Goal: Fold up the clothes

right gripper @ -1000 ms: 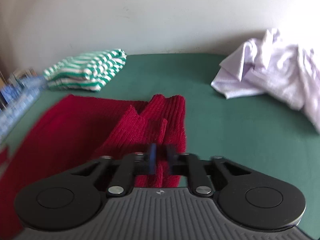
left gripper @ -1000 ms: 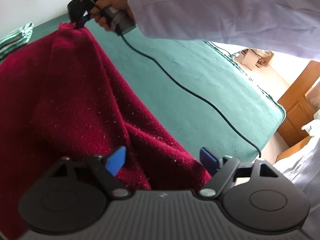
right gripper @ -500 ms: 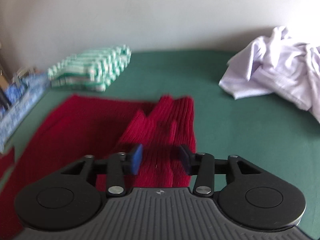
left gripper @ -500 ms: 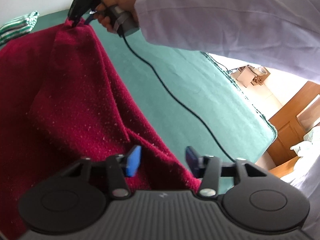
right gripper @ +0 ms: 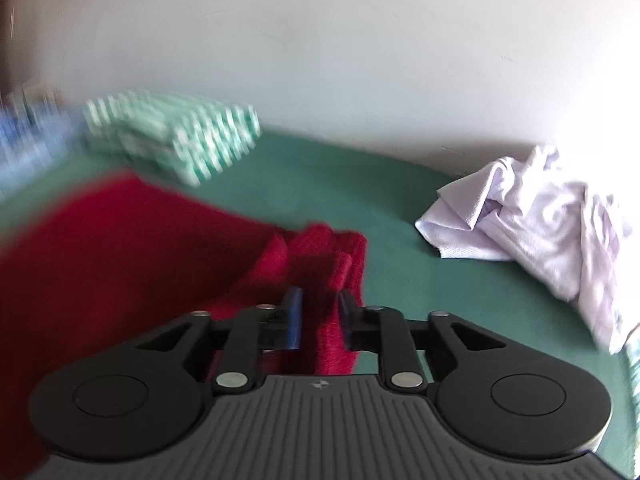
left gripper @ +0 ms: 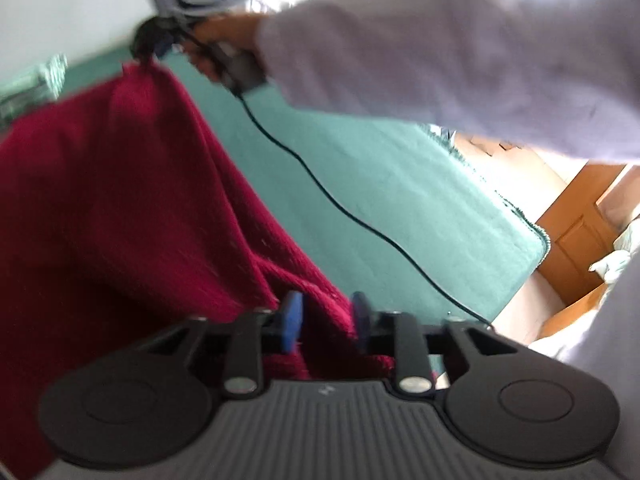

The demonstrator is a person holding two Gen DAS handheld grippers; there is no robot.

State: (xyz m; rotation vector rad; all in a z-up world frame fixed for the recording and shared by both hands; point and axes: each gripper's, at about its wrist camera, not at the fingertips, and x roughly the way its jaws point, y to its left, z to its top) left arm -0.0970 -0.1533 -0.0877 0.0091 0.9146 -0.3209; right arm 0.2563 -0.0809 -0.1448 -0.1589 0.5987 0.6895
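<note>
Red knit garment [left gripper: 120, 208] is the landmark; it covers the left part of the green table cover [left gripper: 392, 200], one corner raised off the cloth. Left of and beyond the garment: a folded green-and-white striped stack [right gripper: 176, 140], blurred. On the garment's near edge, the left gripper [left gripper: 325, 320] has its blue pads close together with a fold of the red knit between them; it appears to be pinching that fold. At the garment's raised far corner, the right gripper [left gripper: 150, 44] sits against the cloth; in its own view its jaws are narrowed around a red ribbed strip [right gripper: 320, 320], but blur prevents telling whether they clamp it. A black cable [left gripper: 340, 208] runs across the cover right of the garment. Farther right: a white sleeve [left gripper: 440, 60] and a crumpled pale lilac shirt [right gripper: 540, 216].
</note>
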